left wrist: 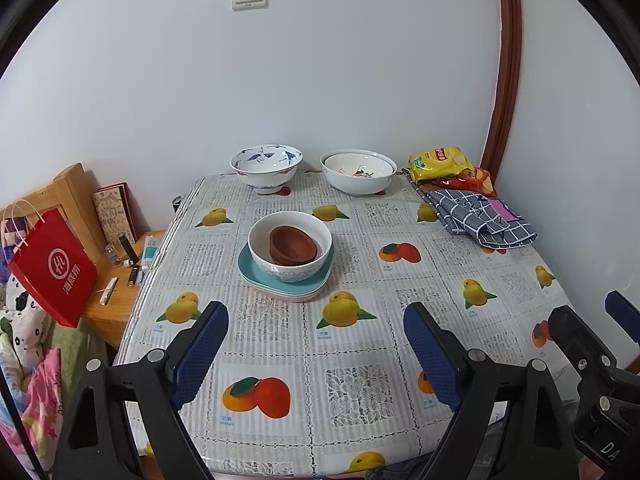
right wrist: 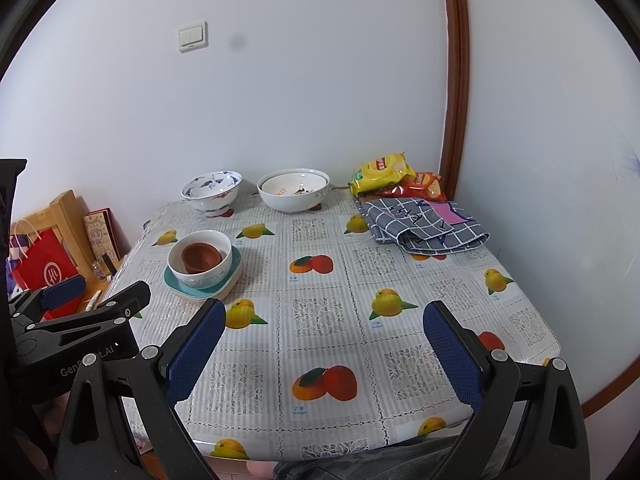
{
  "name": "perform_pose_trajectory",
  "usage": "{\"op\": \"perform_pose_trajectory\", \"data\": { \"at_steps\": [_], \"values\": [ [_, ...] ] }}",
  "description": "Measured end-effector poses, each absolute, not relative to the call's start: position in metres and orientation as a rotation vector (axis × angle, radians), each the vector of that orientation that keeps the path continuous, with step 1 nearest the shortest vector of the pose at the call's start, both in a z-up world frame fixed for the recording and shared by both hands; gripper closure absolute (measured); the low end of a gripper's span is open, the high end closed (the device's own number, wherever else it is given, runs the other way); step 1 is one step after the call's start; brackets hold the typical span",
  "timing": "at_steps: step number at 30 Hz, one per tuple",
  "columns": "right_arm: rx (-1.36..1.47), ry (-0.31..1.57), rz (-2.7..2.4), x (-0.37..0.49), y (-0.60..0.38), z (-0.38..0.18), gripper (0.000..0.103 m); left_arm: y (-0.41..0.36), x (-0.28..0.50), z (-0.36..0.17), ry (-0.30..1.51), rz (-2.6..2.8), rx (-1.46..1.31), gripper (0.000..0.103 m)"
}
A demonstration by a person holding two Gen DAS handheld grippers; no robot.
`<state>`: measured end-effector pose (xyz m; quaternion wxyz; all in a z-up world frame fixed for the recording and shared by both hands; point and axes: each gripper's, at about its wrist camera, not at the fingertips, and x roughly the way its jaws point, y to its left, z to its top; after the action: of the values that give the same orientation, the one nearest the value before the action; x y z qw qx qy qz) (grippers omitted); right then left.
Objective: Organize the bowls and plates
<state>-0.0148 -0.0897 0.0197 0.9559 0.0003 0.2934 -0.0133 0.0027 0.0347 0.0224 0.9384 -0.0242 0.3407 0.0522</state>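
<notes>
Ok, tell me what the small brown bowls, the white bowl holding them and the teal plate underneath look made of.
Small brown bowls: likely unglazed terracotta or clay, since they are matte reddish-brown with no shine, though plastic can't be ruled out.
White bowl: probably glazed ceramic, with a smooth glossy wall and a pale blue pattern.
Teal plate: ceramic or melamine, with an even, smooth colour; the pictures leave it open.

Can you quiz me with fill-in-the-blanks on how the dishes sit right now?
1. The brown bowls sit inside the ____ bowl.
2. The white bowl rests on stacked ____.
3. Both the left gripper and the right gripper are ____.
4. The yellow snack bag lies in the table's far ____ corner.

Answers: white; plates; open; right
</notes>
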Motion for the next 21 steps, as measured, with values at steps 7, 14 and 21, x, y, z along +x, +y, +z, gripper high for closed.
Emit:
{"op": "perform_pose_trajectory", "data": {
  "at_steps": [7, 14, 21],
  "values": [
    [0.000, 0.594, -0.022, -0.0156, -0.0880, 0.0204, 0.005, 0.0350, 0.0024, 0.0227, 0.694, 0.112, -0.048, 0.014],
    [0.000, 0.594, -0.024, -0.0158, -0.0876, 0.0207, 0.005, 0.0352, 0.0021, 0.0229, 0.693, 0.112, -0.049, 0.014],
    [0.000, 0.592, -0.024, -0.0163, -0.0871, 0.0213, 0.005, 0.0344, 0.0019, 0.0230, 0.692, 0.113, -0.048, 0.014]
  ]
}}
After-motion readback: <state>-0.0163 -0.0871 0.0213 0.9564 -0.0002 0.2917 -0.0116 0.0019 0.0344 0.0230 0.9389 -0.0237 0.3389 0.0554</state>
